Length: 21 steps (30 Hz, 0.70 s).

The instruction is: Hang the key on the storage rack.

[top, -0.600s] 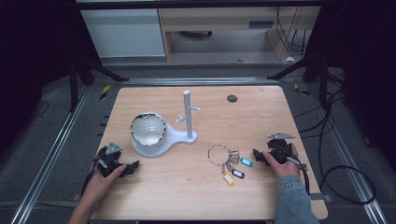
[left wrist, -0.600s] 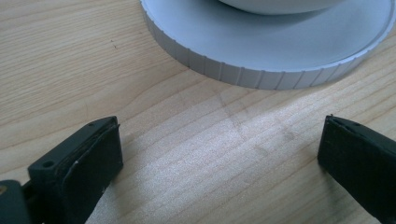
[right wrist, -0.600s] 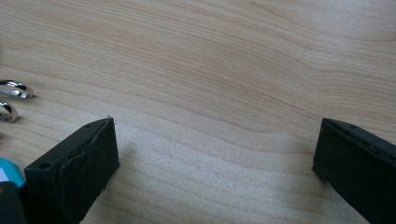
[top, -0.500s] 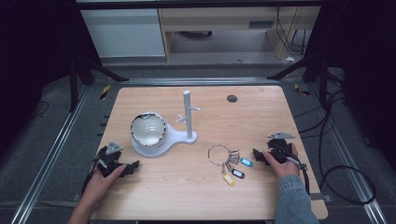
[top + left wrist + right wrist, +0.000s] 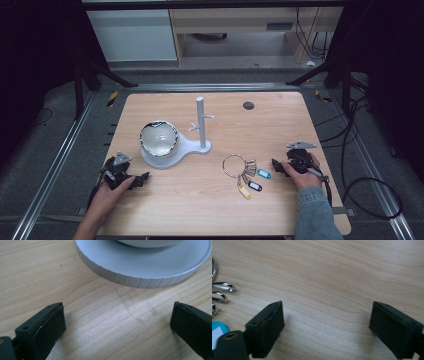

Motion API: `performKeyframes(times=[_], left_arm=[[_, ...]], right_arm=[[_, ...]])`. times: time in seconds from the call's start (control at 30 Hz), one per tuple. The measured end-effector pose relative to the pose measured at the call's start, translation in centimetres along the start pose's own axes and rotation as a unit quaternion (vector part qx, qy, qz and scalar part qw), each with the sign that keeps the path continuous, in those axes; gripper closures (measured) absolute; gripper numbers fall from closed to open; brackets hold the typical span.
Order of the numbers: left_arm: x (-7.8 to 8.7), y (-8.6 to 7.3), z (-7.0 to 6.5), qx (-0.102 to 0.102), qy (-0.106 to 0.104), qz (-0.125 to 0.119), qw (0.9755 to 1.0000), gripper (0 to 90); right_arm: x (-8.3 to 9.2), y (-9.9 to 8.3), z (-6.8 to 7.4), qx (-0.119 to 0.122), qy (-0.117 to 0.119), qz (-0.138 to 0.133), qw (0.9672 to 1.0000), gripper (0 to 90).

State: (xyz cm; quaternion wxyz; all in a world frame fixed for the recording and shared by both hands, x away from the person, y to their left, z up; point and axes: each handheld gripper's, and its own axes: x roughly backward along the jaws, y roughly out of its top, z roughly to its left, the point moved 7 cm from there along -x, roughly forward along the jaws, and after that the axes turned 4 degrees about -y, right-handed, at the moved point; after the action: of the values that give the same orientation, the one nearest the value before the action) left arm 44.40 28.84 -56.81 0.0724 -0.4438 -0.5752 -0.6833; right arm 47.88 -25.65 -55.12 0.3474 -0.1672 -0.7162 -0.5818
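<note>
A large metal key ring (image 5: 234,165) lies on the wooden table (image 5: 200,200), with several keys and blue (image 5: 264,174), black (image 5: 254,186) and yellow (image 5: 244,192) tags fanned out to its right. Just right of the tags my right gripper (image 5: 276,167) rests low on the table, held in a hand. Its jaws stand open over bare wood (image 5: 327,312), with the keys (image 5: 223,286) and the blue tag (image 5: 218,331) at their left. My left gripper (image 5: 142,178) sits at the front left, open and empty (image 5: 117,312). It faces the ribbed rim of a white stand (image 5: 140,277).
The white stand (image 5: 192,146) has an upright post with short pegs (image 5: 201,120) and carries a shiny bowl (image 5: 158,138) on its round base. A dark round plug (image 5: 248,105) sits near the table's far edge. Metal rails and cables run along both sides.
</note>
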Motion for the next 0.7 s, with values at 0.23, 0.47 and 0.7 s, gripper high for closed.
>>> performKeyframes(times=[0.23,0.47,0.7], left_arm=[[0.0,0.0,0.0,-0.001,0.0,0.001,1.0,0.0],[0.0,0.0,0.0,-0.001,0.001,0.001,1.0,0.0],[0.0,0.0,0.0,0.0,0.001,0.001,1.0,0.0]], right_arm=[[1.3,0.5,0.1,0.045,0.006,0.002,0.999,31.7],[2.6,1.7,0.9,0.069,0.035,0.018,0.9968,41.5],[3.2,3.1,2.3,0.114,0.066,0.058,0.9895,50.3]])
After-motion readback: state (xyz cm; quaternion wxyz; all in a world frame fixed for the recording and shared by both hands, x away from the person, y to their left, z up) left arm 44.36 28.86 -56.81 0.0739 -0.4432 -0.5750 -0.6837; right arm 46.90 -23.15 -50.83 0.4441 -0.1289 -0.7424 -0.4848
